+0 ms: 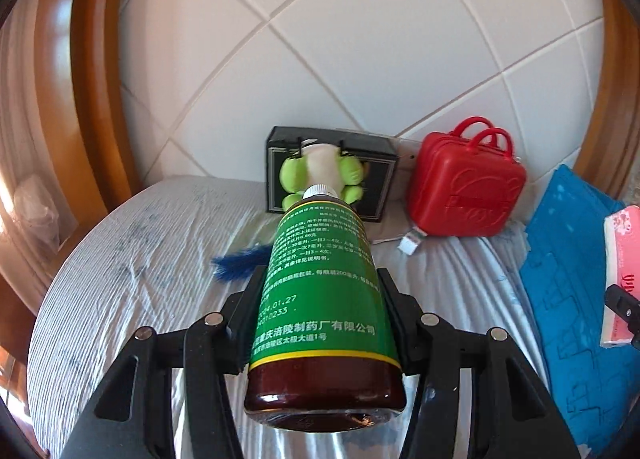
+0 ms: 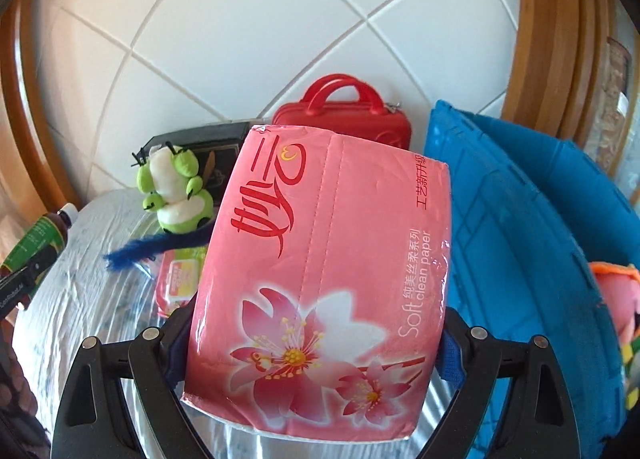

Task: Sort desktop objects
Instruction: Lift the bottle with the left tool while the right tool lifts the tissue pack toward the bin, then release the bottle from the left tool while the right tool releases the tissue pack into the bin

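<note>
Both tools loaded, above the bed (image 1: 132,243). Nearest us, the left tool (image 1: 320,299) is narrowly parted and clamped on the bottle (image 1: 320,299), base toward the lens, cap at 12 o'clock. The right tool (image 2: 316,339) stands wide, pressed on the flanks of the tissue pack (image 2: 320,267). Beyond, on the bed: a wipes pack (image 2: 178,279) at 9 o'clock of the tissues, a blue tassel (image 1: 236,265), then a green plush (image 2: 176,191) against a black box (image 1: 376,179); a red case (image 1: 464,187) at 1 o'clock; a blue crate (image 2: 520,227) at 3 o'clock. We judge this the carrying step. Next we need a destination for each item, perhaps the crate, and a lowering before the tools release.
</note>
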Demonstrator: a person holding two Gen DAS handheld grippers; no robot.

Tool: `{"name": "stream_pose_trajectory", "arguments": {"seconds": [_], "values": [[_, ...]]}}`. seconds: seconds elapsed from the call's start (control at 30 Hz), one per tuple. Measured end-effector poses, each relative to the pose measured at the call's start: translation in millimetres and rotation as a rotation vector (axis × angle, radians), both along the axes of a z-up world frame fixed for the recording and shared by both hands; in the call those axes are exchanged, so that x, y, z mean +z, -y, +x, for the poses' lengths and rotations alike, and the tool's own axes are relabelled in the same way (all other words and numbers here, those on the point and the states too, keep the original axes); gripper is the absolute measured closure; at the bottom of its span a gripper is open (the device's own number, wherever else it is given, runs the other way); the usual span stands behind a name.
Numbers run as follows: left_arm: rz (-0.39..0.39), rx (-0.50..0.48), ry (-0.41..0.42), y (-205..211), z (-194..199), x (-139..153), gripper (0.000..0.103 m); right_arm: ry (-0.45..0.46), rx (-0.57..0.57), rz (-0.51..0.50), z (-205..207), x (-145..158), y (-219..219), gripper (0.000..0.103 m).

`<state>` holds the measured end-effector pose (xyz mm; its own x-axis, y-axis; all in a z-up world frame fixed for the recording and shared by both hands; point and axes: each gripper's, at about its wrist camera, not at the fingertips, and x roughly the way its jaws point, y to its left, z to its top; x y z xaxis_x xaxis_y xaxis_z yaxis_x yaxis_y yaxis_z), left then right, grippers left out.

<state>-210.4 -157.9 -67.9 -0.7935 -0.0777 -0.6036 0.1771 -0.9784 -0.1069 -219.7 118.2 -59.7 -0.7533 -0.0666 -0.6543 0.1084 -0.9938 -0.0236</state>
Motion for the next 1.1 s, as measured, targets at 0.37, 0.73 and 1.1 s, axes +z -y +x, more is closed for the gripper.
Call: {"name": "stream_pose_trajectory", "arguments": {"seconds": [0.37,0.73,1.1], "values": [[-0.005,-0.299,-0.099,-156.1,-2.9,54.8,0.052,-0.143,-0.156,0.001,62.8,61.6,-85.2,0.01],[-0.049,-0.538,-0.139,-339.2,18.4,83.7,0.052,-0.192,-0.329,-0.004,96.1,88.1,-211.8,0.01],[-0.08,-0.699,-0.145,-483.8,32.1,90.1,0.052,-0.163,-0.448,0.009,108.8,79.2,-328.1,0.01]]}}
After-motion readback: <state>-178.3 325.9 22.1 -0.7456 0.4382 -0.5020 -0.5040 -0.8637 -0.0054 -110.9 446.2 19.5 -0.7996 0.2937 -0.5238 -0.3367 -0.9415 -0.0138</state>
